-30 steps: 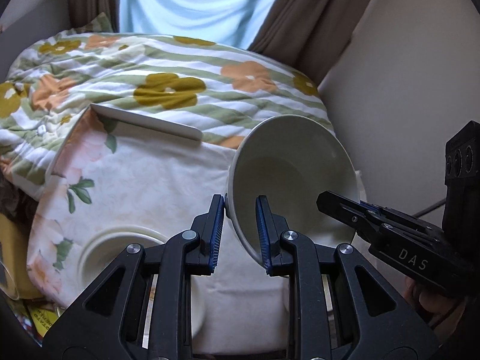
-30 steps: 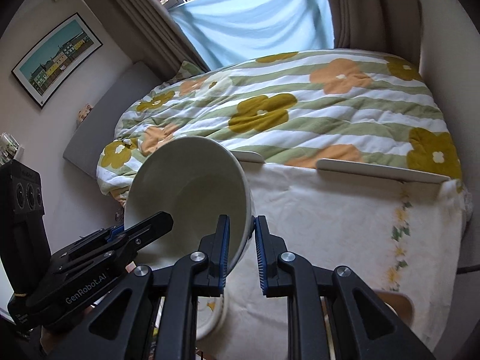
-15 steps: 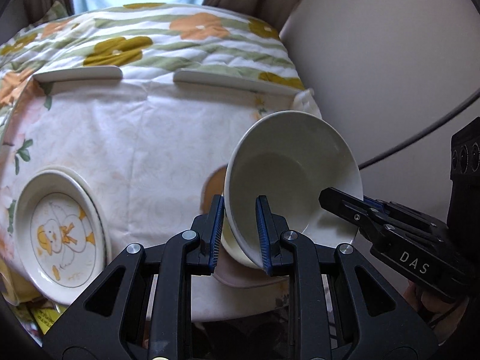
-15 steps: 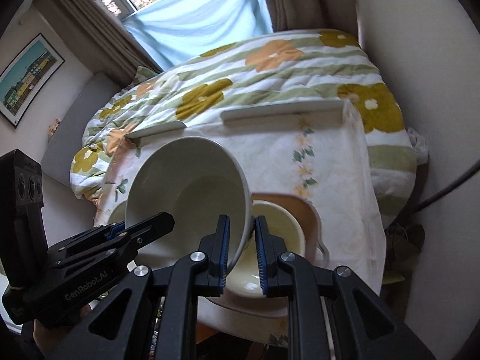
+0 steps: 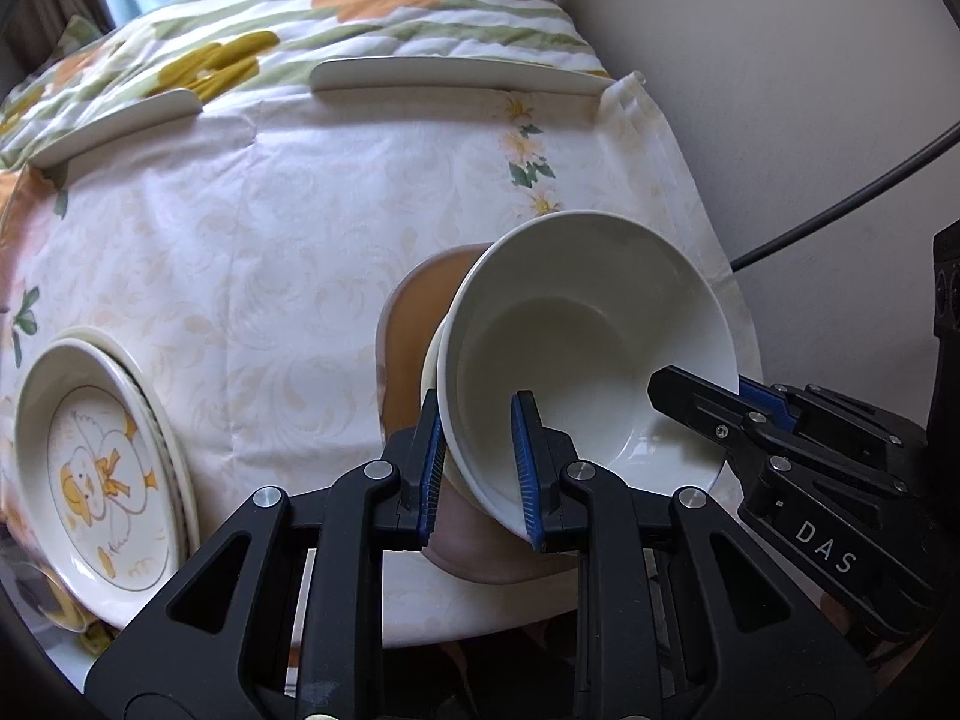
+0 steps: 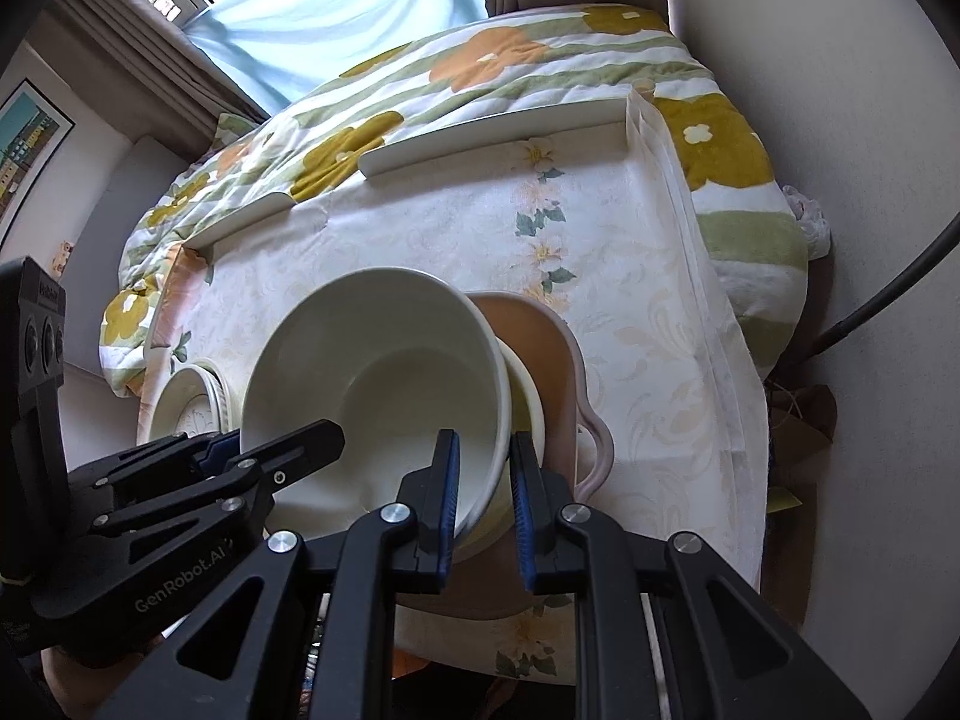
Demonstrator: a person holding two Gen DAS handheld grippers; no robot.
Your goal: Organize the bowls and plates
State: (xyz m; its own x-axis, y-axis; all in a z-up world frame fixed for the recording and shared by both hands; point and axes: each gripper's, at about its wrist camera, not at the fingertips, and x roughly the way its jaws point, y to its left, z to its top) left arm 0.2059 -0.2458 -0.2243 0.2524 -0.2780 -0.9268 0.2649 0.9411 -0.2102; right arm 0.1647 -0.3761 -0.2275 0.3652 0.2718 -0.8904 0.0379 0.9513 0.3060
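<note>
1. The left tongs (image 5: 480, 462) and the right tongs (image 6: 485, 501) each pinch the rim of one white bowl (image 5: 591, 360), on opposite sides.
2. The bowl hangs tilted over a cream bowl (image 6: 528, 402) on a tan tray (image 6: 555, 342).
3. Writing reads "DAS" (image 5: 823, 547) and "GenRobot.AI" (image 6: 180, 581).
4. A duck plate (image 5: 105, 468) lies to the left on the surface (image 5: 288, 252).
</note>
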